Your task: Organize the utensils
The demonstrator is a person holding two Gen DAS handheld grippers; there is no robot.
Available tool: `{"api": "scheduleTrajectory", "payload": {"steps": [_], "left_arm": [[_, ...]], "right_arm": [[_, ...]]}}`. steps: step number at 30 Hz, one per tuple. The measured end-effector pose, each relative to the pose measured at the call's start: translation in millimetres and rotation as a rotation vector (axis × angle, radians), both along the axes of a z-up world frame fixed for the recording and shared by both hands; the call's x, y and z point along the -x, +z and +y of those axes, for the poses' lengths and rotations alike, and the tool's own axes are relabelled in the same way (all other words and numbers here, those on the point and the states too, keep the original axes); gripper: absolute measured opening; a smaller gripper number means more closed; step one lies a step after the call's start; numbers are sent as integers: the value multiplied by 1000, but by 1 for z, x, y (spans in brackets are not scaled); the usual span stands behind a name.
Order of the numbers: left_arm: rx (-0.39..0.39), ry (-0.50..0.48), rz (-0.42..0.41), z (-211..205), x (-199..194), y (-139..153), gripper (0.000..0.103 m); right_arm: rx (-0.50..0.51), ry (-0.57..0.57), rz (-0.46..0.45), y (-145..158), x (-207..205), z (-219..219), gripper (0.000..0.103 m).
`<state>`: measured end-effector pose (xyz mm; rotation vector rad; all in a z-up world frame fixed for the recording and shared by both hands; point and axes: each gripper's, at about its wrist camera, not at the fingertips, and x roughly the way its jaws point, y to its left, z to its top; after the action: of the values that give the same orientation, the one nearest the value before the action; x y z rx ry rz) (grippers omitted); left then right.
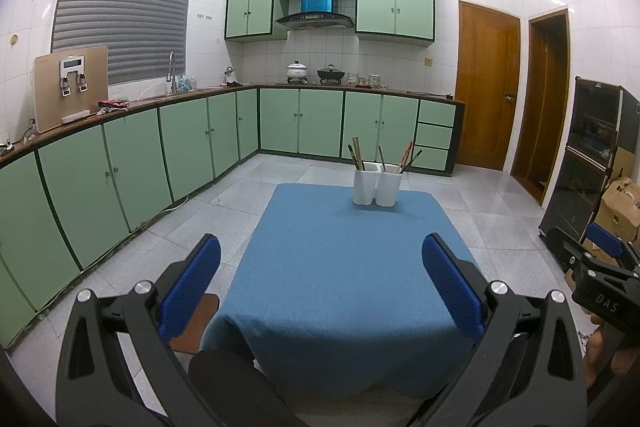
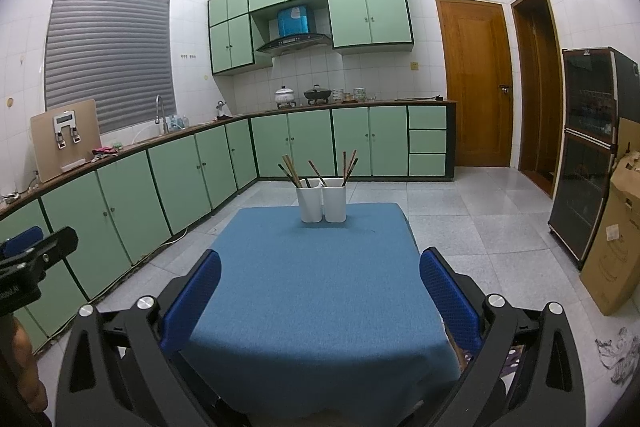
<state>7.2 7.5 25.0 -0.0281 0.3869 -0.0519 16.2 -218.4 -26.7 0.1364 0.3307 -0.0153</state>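
Two white utensil holders [image 1: 377,188] stand side by side at the far edge of a table with a blue cloth [image 1: 344,267]; they also show in the right wrist view [image 2: 321,203]. Several chopsticks [image 1: 357,154] stick up from them, seen too in the right wrist view [image 2: 316,171]. My left gripper [image 1: 320,283] is open and empty above the near part of the table. My right gripper [image 2: 320,287] is open and empty, also over the near edge. The right gripper also shows at the left wrist view's right edge [image 1: 600,259].
Green kitchen cabinets [image 1: 160,147] run along the left and back walls. A dark glass cabinet [image 2: 588,147] and cardboard boxes [image 2: 616,227] stand on the right. Grey tiled floor surrounds the table. A brown stool [image 1: 196,323] sits by the table's left corner.
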Motion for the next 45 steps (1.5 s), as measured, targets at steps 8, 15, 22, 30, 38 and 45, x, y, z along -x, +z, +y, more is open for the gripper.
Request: {"api": "scheduleTrajectory", "payload": {"steps": [8,15,22,30,38,45], "left_arm": [[0,1,-4,1,1,1,98],[1,1,-3,0,1,1,98],[-1,2,-4,0,1,1,98],[1,1,-3,0,1,1,98],[2,1,-3,0,1,2,98],[2,1,-3,-1,1,1,98]], "right_arm": [[0,-3,-5,-1,1,-1,98],[0,-3,-4,-2,2,0,97],[0,-3,-4,-1,1,0,98],[-1,-2,-4,-1,1,-1,98],[0,-2,-3,-3,2,0,98],[-1,-3,-3,-3,2,0,98]]}}
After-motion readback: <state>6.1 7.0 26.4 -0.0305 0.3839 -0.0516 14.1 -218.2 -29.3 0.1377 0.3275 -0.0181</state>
